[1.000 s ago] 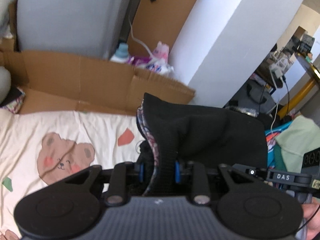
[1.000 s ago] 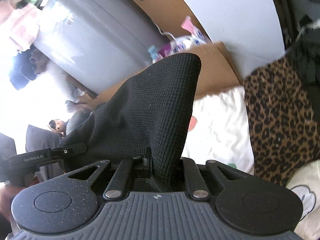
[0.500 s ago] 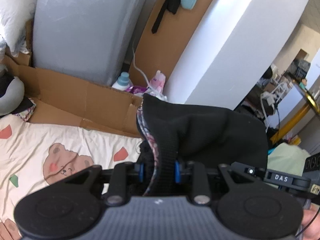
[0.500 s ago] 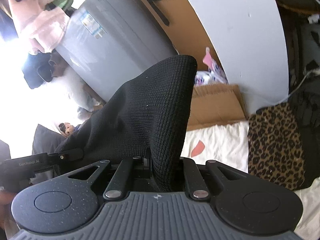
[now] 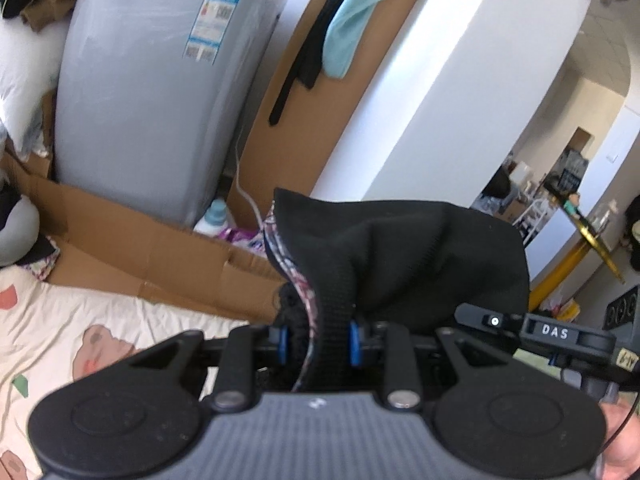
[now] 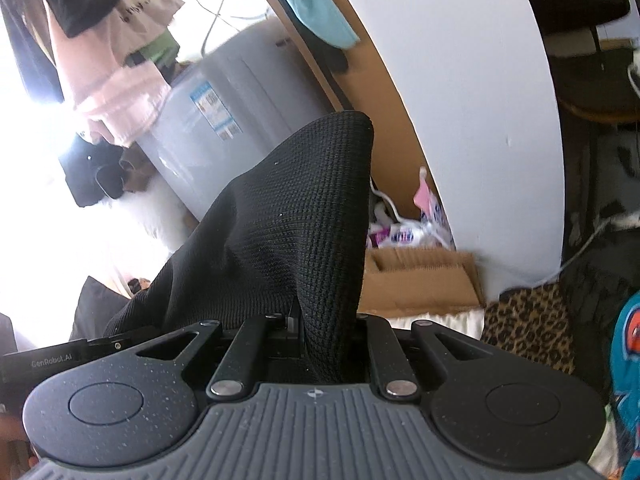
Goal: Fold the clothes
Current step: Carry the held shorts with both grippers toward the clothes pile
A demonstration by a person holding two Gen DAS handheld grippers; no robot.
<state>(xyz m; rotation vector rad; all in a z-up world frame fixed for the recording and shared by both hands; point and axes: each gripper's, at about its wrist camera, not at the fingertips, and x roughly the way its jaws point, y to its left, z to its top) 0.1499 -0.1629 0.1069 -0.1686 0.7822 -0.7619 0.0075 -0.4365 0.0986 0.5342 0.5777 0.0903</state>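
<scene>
While you hold one black garment (image 5: 404,256) raised between two grippers, your left gripper (image 5: 318,340) pinches its banded edge. Your right gripper (image 6: 320,320), marked "DAS", pinches its knit corner; the left reads "GenRobot.AI".

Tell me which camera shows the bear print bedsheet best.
The left wrist view: the bedsheet with its bear print lies open at lower left. The right wrist view shows only a pale strip below the cardboard.

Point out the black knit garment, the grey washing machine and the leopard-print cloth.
black knit garment (image 6: 288,232): right wrist view, middle of the raised fold.
grey washing machine (image 5: 144,112): left wrist view, front panel.
leopard-print cloth (image 6: 528,332): right wrist view, centre of the print.
</scene>
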